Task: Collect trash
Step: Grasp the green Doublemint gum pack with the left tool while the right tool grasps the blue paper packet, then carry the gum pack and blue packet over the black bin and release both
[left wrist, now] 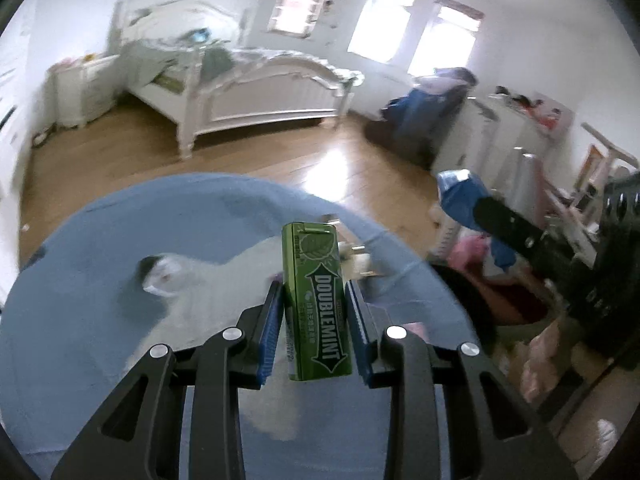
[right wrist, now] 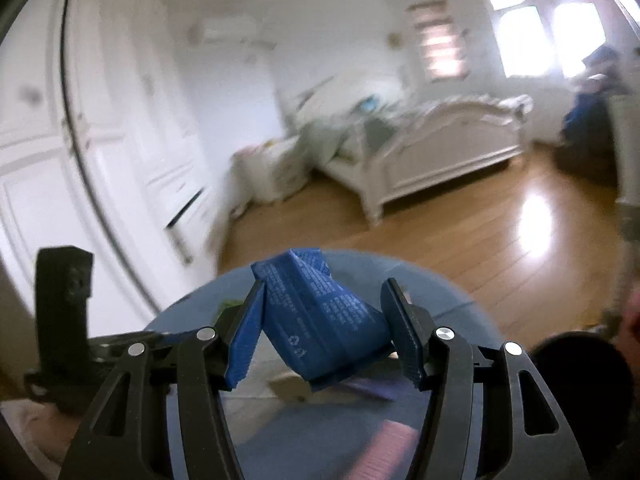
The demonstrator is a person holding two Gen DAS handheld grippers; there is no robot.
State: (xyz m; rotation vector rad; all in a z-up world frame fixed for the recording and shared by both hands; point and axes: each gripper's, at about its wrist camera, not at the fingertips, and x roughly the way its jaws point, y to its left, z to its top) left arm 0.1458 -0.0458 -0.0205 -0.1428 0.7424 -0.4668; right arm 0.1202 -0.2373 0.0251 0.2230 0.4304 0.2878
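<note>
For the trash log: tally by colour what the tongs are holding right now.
Green: 1, the Doublemint gum pack in the left tongs
Blue: 1, the crumpled blue carton in the right tongs
Total: 2

My left gripper [left wrist: 314,316] is clamped on a green gum pack [left wrist: 318,304], upright between the blue pads, above a round blue table [left wrist: 100,240]. Off right, my right gripper [left wrist: 464,196] carries a crumpled blue carton [left wrist: 460,194]. White bed [left wrist: 256,92] behind.
</note>
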